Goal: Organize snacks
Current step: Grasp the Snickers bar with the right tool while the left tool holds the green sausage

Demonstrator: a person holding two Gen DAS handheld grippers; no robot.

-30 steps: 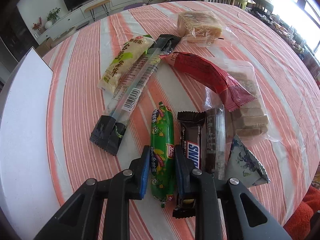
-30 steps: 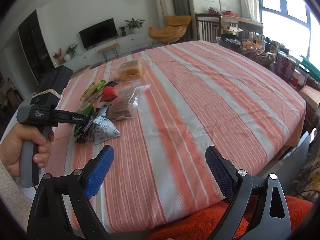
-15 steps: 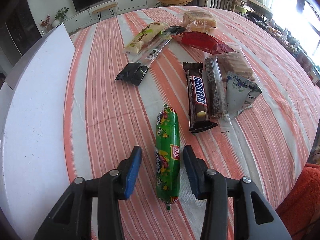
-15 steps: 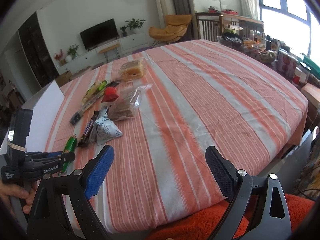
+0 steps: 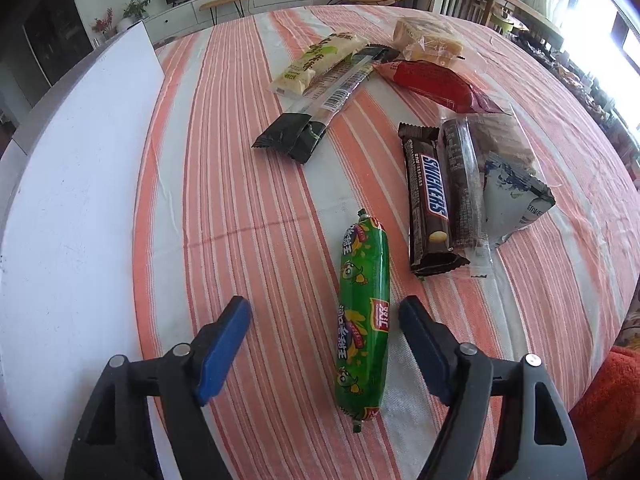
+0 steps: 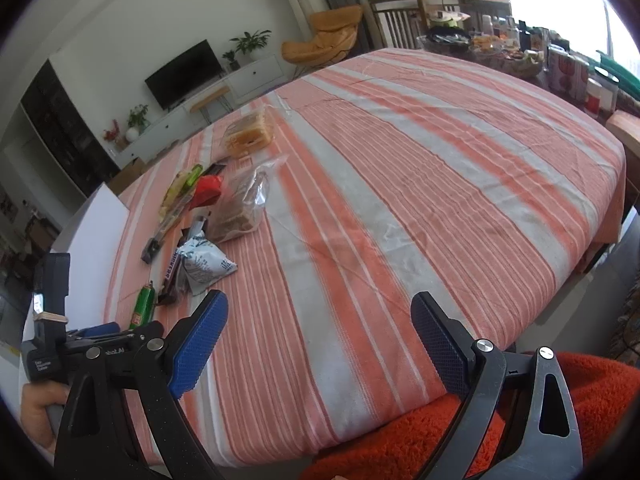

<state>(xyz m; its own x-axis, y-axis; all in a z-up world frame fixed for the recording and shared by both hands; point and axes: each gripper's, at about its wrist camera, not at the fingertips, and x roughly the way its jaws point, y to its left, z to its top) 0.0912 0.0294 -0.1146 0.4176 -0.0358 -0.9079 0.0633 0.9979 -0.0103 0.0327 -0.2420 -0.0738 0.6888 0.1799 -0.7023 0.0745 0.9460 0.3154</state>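
A green sausage stick [image 5: 364,312] lies on the striped tablecloth [image 5: 240,184], apart from the other snacks. My left gripper [image 5: 324,308] hovers over it with the jaws closing; the sausage sits between them, nearer the right finger, and neither pad touches it. Just beyond lie a Snickers bar [image 5: 428,196], a dark wrapped bar [image 5: 460,184] and a white-and-blue packet [image 5: 512,196]. My right gripper [image 6: 320,302] hangs open over the table's near edge, with nothing between its fingers. The right wrist view shows the sausage stick [image 6: 144,306] far left.
Further back lie a long clear-and-black stick pack [image 5: 320,100], a yellow-green pack [image 5: 316,60], a red packet [image 5: 432,84], a clear bag of brown wafers [image 5: 504,136] and a bagged cake [image 5: 428,38]. A white board [image 5: 72,200] covers the table's left. Orange fuzzy cloth [image 6: 400,440] borders the near edge.
The left gripper dragged the green sausage away from the Snickers toward the near edge, then let it go; its jaws stand wider now. The right gripper rolled slightly but stayed put.
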